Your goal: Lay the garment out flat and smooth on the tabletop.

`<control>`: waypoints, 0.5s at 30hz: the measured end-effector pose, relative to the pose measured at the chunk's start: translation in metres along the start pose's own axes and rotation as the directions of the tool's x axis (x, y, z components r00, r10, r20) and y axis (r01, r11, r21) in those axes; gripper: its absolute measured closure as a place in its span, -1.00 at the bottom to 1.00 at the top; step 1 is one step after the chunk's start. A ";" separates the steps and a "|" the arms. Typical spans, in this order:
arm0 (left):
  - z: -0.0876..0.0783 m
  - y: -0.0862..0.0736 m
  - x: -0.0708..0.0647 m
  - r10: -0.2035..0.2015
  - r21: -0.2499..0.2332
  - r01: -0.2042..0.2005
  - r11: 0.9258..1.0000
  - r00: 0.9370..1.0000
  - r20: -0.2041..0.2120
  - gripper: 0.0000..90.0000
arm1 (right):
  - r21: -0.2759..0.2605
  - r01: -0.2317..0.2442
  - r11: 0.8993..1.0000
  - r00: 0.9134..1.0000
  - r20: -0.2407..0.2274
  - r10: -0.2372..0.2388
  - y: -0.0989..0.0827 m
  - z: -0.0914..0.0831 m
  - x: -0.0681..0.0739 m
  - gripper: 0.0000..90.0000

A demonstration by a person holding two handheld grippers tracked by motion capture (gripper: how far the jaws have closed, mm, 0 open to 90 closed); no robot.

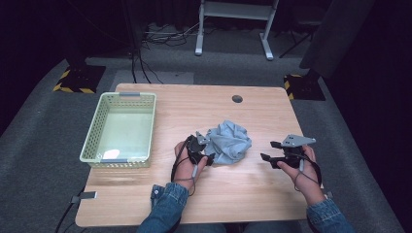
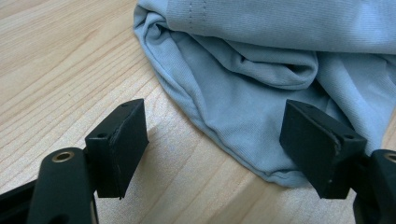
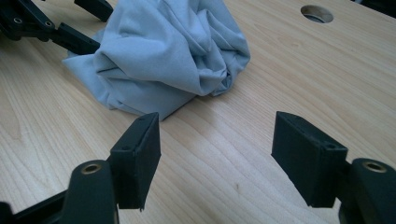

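My left tongs [image 2: 212, 151], jaws apart, straddle the crumpled light-blue cloth's [image 2: 280, 79] near hem; my right tongs [image 3: 217, 158], also apart, sit farther off.

A light wooden table [image 1: 194, 104] with rounded corners is standing on grey carpet, its grain running lengthwise. A crumpled pale blue cloth [image 1: 228, 141] is lying directly on the tabletop near the middle, bunched into loose folds with its hem touching the wood. A pale green plastic basket [image 1: 97, 127] with latticed walls is sitting at the table's left side, well apart from the cloth. A round cable hole [image 1: 237, 98] is showing in the top toward the far edge, beyond the cloth.
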State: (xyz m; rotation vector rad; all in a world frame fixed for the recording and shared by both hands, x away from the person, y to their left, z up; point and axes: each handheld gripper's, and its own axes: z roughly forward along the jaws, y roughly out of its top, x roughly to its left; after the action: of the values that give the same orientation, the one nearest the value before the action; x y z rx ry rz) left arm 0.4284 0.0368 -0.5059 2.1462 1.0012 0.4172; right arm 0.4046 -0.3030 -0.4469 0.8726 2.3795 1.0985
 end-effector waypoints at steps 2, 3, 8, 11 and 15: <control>0.000 0.000 0.000 0.000 0.000 0.000 1.000 1.000 0.001 -0.49 | 0.001 0.005 1.000 1.000 -0.003 -0.005 0.002 0.002 0.000 -0.26; 0.000 0.000 0.000 0.000 -0.001 0.000 1.000 1.000 0.001 -0.49 | 0.001 0.007 1.000 1.000 -0.004 -0.007 0.003 0.003 0.000 -0.26; 0.000 0.000 0.000 -0.001 0.000 0.001 1.000 1.000 0.001 -0.49 | 0.005 0.013 1.000 1.000 -0.006 -0.013 0.007 0.008 0.001 -0.25; 0.000 0.000 0.000 -0.001 -0.001 0.001 1.000 1.000 0.000 -0.49 | 0.001 0.015 1.000 1.000 -0.013 -0.015 0.009 0.012 0.002 -0.24; 0.000 0.000 0.000 0.000 -0.001 0.000 1.000 1.000 0.000 -0.49 | 0.002 0.021 1.000 1.000 -0.019 -0.021 0.013 0.019 0.002 -0.23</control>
State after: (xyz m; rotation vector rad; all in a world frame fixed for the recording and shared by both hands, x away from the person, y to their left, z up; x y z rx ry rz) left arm 0.4284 0.0367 -0.5060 2.1457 1.0005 0.4172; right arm 0.4180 -0.2849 -0.4488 0.8397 2.4004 1.1009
